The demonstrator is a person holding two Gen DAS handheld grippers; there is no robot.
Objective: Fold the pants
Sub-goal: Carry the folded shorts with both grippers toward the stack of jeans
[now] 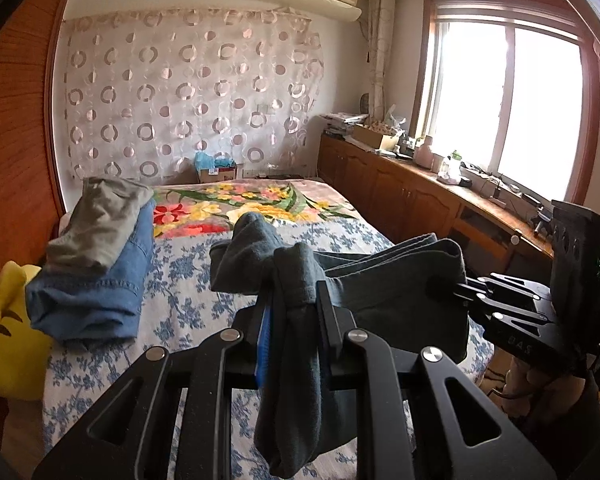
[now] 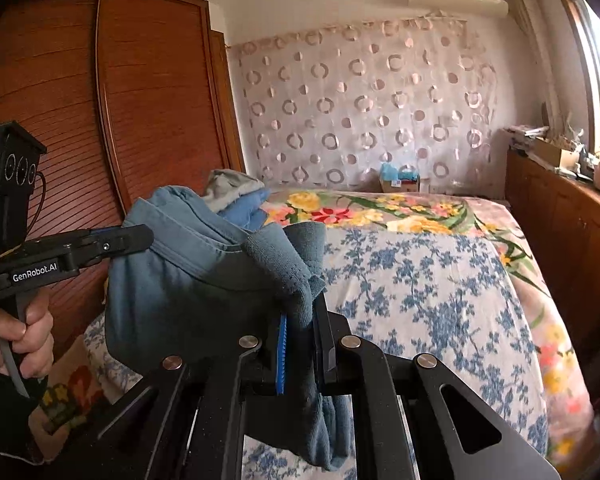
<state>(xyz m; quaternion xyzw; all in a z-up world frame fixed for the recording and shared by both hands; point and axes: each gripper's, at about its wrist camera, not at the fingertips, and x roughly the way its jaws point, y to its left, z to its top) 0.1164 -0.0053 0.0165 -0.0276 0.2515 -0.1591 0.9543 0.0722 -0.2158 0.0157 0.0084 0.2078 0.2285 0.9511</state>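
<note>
Dark teal pants [image 1: 380,280] held up over the floral bedspread [image 1: 188,280], left gripper [image 1: 292,304] clamped on one bunched edge, right gripper [image 2: 304,320] clamped on another, lower folds hidden behind gripper frames, folded clothes stack [image 1: 96,264] at left.

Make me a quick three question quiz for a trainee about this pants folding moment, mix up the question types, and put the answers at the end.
1. True or false: the dark teal pants lie flat on the bed.
2. Multiple choice: what lies on top of the folded blue jeans at the bed's left side? A) a pillow B) a grey-green folded garment C) a box
3. Fill in: the left gripper and the right gripper are both ____ on the pants.

Key
1. False: both grippers hold them up above the bed.
2. B, the grey-green folded garment.
3. Shut.
</note>
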